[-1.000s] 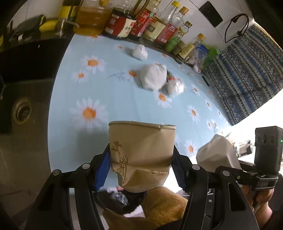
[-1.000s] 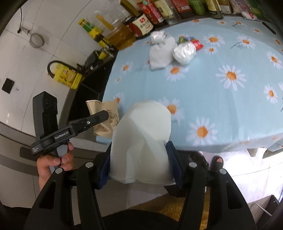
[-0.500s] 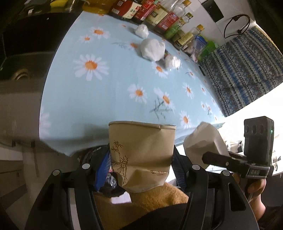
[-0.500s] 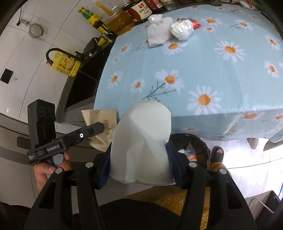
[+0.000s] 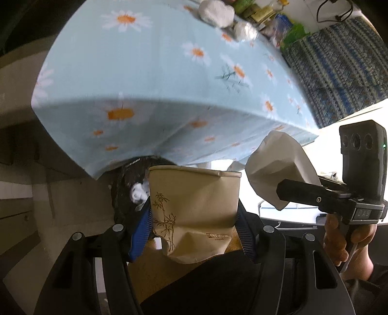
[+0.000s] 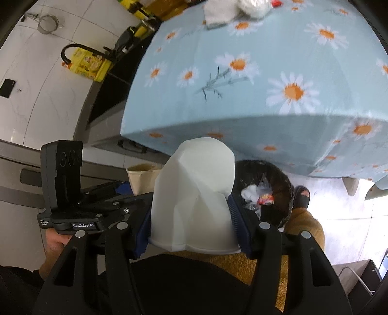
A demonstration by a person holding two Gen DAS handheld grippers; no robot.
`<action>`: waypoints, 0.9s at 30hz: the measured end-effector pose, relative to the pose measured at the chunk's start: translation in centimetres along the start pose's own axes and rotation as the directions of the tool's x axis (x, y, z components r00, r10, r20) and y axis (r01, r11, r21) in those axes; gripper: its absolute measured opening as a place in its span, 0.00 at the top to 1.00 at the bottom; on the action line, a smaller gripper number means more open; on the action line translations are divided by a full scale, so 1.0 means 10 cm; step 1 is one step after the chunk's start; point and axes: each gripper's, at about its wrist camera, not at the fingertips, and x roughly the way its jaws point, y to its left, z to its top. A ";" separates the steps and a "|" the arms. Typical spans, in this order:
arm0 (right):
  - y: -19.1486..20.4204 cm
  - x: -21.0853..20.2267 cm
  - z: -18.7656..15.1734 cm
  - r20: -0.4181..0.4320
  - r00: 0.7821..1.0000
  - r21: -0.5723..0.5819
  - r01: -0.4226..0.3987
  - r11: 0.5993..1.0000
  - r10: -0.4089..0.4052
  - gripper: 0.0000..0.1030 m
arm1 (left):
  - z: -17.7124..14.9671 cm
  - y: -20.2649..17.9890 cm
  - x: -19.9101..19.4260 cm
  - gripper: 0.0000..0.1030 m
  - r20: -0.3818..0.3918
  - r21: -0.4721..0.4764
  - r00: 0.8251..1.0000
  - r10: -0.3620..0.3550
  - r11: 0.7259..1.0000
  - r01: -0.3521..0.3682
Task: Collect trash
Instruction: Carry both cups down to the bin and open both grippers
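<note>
I see the table (image 6: 278,60) under its blue daisy-print cloth filling the upper part of both views, with its near edge hanging over the floor. Below that edge, on the floor, sits the black-lined trash bin (image 6: 278,174), already holding white scraps and a bright wrapper. My right gripper (image 6: 191,225) is clamped on a crumpled white paper cup (image 6: 194,189), rim toward me, held in the air just beside the bin and a little above it. My left gripper (image 5: 194,232) is pinched on a dented tan paper cup (image 5: 194,208) with a bamboo print, its mouth facing away, with the bin (image 5: 126,189) showing just behind its left side. At the table's far end I make out crumpled white wads (image 5: 215,12), blurred, near some bottles.
</note>
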 end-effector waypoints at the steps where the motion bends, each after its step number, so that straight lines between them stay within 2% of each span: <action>1: -0.02 0.04 -0.02 -0.012 1.000 0.003 0.004 1.000 -0.004 0.43 | -0.01 0.01 0.03 0.41 -0.008 -0.002 1.000 0.006 1.000 -0.006; 7: -0.15 0.26 -0.11 -0.064 0.995 0.011 0.081 0.997 -0.080 0.43 | -0.07 0.06 0.29 0.41 -0.071 -0.013 0.997 0.018 1.000 -0.019; 20: -0.54 0.68 -0.20 -0.192 0.979 0.102 0.084 0.991 -0.063 0.43 | -0.10 0.26 0.84 0.41 -0.213 -0.052 0.974 0.071 0.995 -0.083; 24: -0.60 0.79 -0.21 -0.217 0.974 0.104 0.096 0.990 -0.072 0.43 | -0.06 0.24 0.94 0.40 -0.237 -0.022 0.967 0.097 0.994 -0.105; 25: -0.62 0.80 -0.21 -0.215 0.974 0.116 0.090 0.989 -0.064 0.42 | -0.05 0.23 0.96 0.40 -0.237 -0.020 0.967 0.096 0.994 -0.104; 27: -0.65 0.81 -0.19 -0.219 0.974 0.138 0.089 0.986 -0.057 0.33 | -0.03 0.23 0.97 0.40 -0.241 -0.024 0.965 0.102 0.994 -0.111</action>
